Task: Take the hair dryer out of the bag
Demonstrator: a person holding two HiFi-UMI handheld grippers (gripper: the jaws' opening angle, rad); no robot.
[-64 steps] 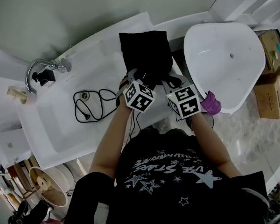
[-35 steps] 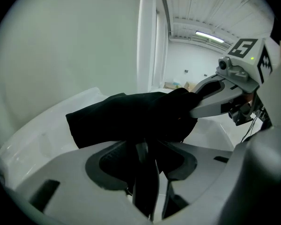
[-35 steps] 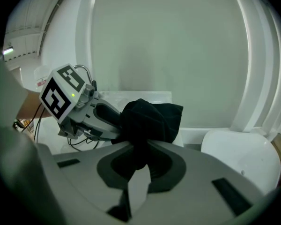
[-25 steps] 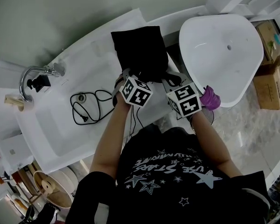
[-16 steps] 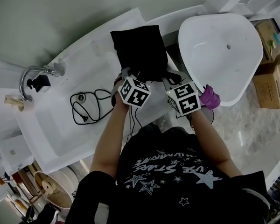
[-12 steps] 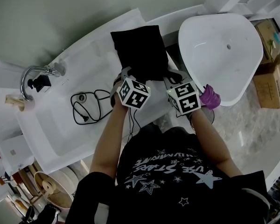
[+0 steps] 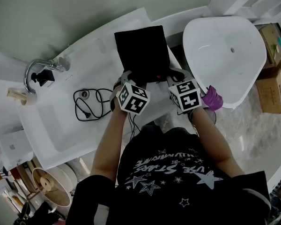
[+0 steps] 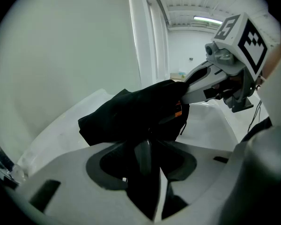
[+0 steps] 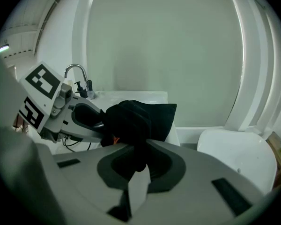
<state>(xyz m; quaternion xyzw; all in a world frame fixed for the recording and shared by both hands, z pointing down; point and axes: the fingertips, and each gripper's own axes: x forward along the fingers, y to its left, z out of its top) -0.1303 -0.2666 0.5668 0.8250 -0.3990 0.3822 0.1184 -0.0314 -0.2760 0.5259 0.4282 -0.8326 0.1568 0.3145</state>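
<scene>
R gripper (image 7: 174, 72) clamps bag (image 7: 141, 50) edge. L gripper (image 7: 127, 76), gripping what's prob. the dryer (image 8: 143, 156), has eased back from bag: pull-out starting.

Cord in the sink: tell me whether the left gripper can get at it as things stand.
Probably not yet. The left gripper is closed on the black bag, so it is occupied. The cord lies uncovered in the sink; once the jaws let go, nothing seems to block the way.

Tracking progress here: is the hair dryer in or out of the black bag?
In, apparently: no dryer body shows outside the bag; only a black cord lies in the basin.
</scene>
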